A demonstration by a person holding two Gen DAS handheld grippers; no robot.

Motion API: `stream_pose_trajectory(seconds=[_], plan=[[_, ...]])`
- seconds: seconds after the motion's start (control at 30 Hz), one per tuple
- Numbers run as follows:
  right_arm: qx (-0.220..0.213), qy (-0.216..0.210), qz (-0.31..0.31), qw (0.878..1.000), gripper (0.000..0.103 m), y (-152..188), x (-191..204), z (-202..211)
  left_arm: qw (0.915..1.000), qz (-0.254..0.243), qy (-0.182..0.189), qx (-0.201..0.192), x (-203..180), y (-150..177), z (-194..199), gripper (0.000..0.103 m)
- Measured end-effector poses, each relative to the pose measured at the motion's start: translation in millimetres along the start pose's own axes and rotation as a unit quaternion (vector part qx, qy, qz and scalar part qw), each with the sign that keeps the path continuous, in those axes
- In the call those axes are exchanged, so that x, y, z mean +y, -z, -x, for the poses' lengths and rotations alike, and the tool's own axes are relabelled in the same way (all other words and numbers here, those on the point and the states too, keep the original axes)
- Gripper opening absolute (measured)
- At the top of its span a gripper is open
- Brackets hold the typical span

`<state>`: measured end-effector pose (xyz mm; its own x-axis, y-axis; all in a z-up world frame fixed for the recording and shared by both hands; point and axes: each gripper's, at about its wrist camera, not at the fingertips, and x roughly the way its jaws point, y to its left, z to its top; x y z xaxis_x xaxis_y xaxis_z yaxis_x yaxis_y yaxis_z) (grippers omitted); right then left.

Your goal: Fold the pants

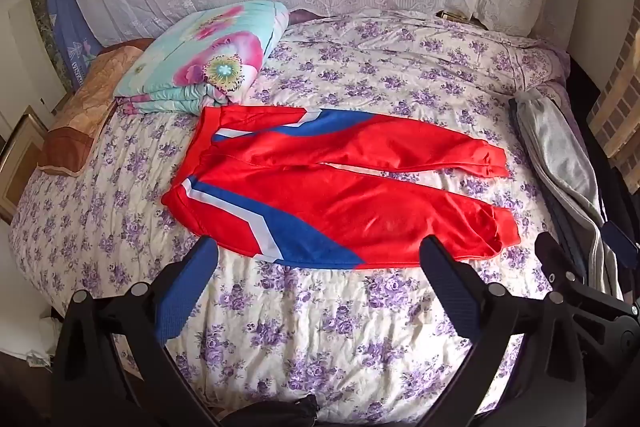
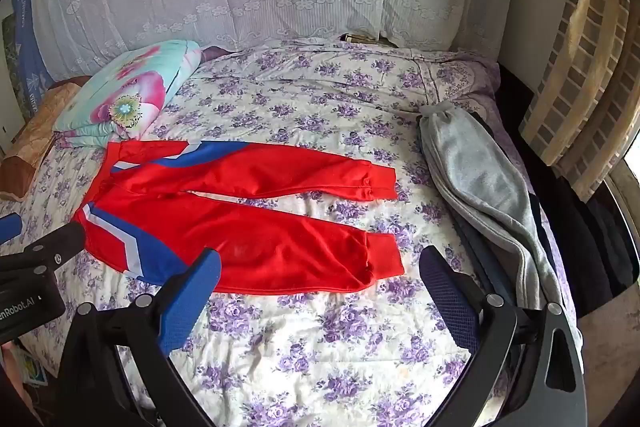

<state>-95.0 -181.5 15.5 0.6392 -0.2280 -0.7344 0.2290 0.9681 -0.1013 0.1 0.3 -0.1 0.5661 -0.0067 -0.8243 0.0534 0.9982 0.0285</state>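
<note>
Red track pants (image 1: 340, 187) with blue and white side stripes lie spread flat across the middle of the bed (image 1: 320, 327), waistband toward its left edge, both legs reaching toward the right edge. The left tongs (image 1: 320, 255) hover wide open over the near side, gripping nothing. The right tongs (image 2: 320, 267) hang equally open, empty. A folded floral quilt (image 1: 204, 63) touches the waistband. Grey pants (image 2: 480, 195) lie along the right edge.
</note>
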Motion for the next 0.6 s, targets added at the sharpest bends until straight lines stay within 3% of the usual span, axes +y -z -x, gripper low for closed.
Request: stream_pose_trajectory(seconds=[0.6], plan=[[0.0,-0.005,-0.001,1.0,0.099,3.5,-1.9,-0.4,1.0,-0.003,-0.006,0.002,-0.2,0.0,-0.5,0.098]])
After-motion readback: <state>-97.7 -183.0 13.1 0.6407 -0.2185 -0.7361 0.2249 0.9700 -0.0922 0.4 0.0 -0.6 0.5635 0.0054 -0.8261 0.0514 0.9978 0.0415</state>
